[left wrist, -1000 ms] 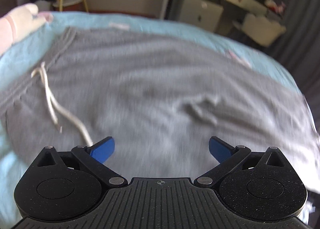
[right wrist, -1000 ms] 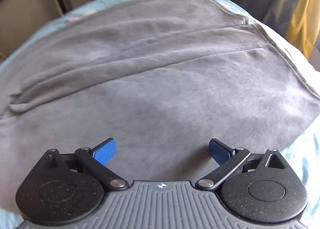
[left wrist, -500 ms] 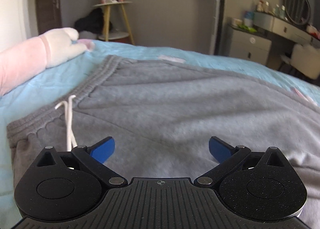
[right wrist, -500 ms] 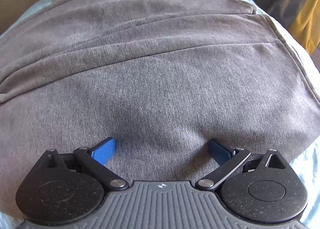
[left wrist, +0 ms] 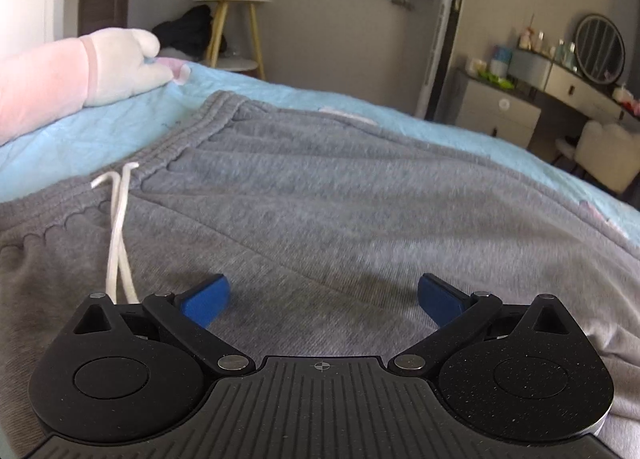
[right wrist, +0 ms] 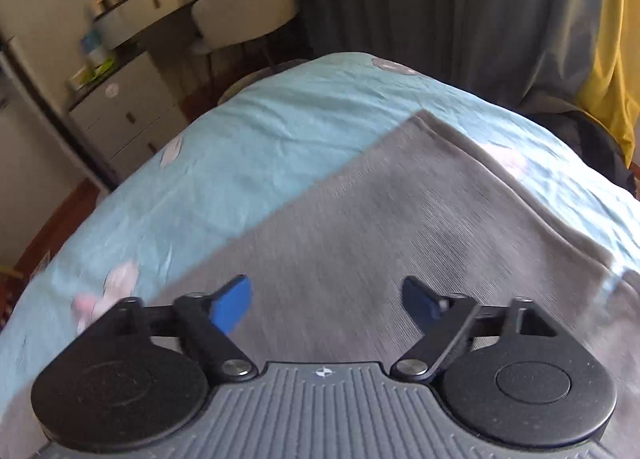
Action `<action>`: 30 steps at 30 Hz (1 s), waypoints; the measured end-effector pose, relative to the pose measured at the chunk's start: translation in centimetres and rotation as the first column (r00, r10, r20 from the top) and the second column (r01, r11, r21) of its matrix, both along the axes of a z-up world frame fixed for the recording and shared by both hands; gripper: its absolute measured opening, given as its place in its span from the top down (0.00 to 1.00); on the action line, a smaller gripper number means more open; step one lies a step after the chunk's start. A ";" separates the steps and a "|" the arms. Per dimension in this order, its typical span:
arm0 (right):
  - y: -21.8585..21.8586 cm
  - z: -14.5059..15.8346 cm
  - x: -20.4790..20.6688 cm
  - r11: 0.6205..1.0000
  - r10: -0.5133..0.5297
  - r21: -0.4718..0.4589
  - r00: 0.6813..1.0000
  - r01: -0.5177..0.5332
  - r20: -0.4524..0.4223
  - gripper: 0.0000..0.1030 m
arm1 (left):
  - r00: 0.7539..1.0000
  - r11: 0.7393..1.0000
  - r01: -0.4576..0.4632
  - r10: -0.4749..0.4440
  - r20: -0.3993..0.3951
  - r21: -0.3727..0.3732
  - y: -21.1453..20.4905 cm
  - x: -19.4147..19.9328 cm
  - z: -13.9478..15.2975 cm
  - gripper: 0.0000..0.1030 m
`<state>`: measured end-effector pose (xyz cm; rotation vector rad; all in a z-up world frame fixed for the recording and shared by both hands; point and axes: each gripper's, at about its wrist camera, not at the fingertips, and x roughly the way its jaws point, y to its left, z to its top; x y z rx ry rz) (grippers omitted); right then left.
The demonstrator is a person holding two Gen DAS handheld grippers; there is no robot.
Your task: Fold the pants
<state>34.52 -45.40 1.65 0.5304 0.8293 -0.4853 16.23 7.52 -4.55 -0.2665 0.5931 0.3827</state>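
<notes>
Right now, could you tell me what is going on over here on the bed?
A person is folding grey pants spread flat on a blue bedsheet, holding a gripper in each hand. The left gripper sits low over the waistband end, near the white drawstring. The right gripper is over the leg end. Both have their fingers open and grip nothing, so no fold is underway yet.

I see the pants [left wrist: 320, 195] as matt grey knit fleece, ribbed at the waistband [left wrist: 168, 147], with a smooth white cord drawstring [left wrist: 118, 227] below it. Under the pants, the bedsheet [right wrist: 240, 147] is thin, crinkled light-blue cloth. My left gripper [left wrist: 322, 295] has speckled matt black plastic and blue textured pads [left wrist: 206, 297].
</notes>
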 end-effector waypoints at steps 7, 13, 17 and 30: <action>-1.9 -3.9 5.7 0.982 -0.185 0.020 0.982 0.186 -0.036 0.48 | 1.000 1.000 -0.017 0.017 0.014 0.008 -0.3 0.6 -1.1 0.00; -3.1 -4.9 5.7 0.971 -0.233 -0.058 0.972 0.231 -0.021 0.89 | 0.999 1.000 -0.030 0.030 0.022 0.006 -0.2 0.8 -1.7 0.00; -3.0 -3.3 2.6 0.980 -0.191 -0.039 0.980 0.193 0.046 0.97 | 0.999 0.999 -0.029 0.030 0.032 -0.030 0.4 0.9 -1.8 0.00; 1.3 -1.3 -30.5 0.977 -0.215 0.049 0.950 0.210 0.226 0.98 | 0.999 0.997 -0.013 0.017 0.049 -0.077 0.9 0.5 -1.0 0.00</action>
